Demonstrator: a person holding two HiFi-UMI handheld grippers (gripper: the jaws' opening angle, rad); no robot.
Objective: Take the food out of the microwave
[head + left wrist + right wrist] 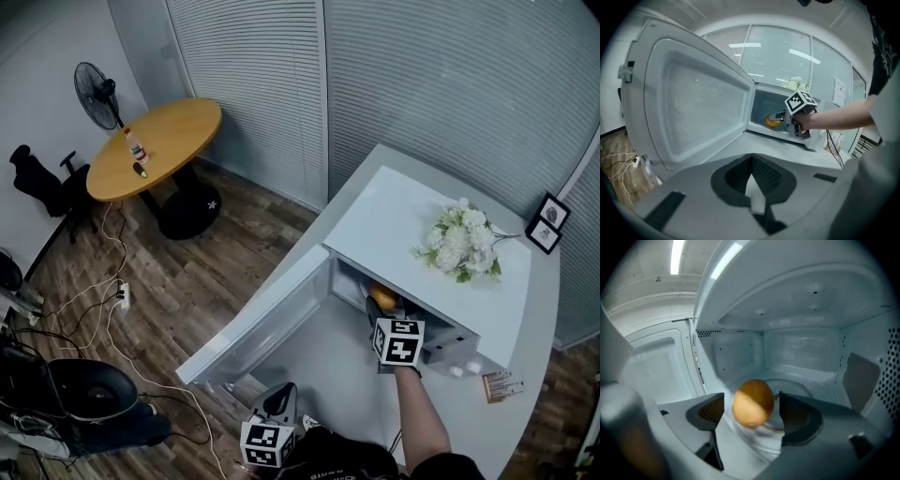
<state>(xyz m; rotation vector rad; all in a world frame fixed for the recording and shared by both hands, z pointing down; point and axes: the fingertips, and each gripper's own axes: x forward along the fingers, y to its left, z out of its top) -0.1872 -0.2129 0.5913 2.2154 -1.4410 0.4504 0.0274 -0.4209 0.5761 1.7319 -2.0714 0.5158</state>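
A round orange-yellow food item (753, 403) sits low in the open white microwave (441, 281), near the front of its cavity. It also shows as the orange food (384, 296) in the head view and as the food (771, 122) in the left gripper view. My right gripper (752, 411) reaches into the cavity, open, one jaw on each side of the food with a thin gap on either side. My left gripper (752, 161) hangs back below the door, shut and empty. It is the low gripper (278, 405) in the head view.
The microwave door (262, 314) swings wide open to the left. White flowers (461, 241) lie on top of the microwave. Two small picture frames (549, 223) stand at the counter's back right. A round wooden table (155, 145) and floor cables are far left.
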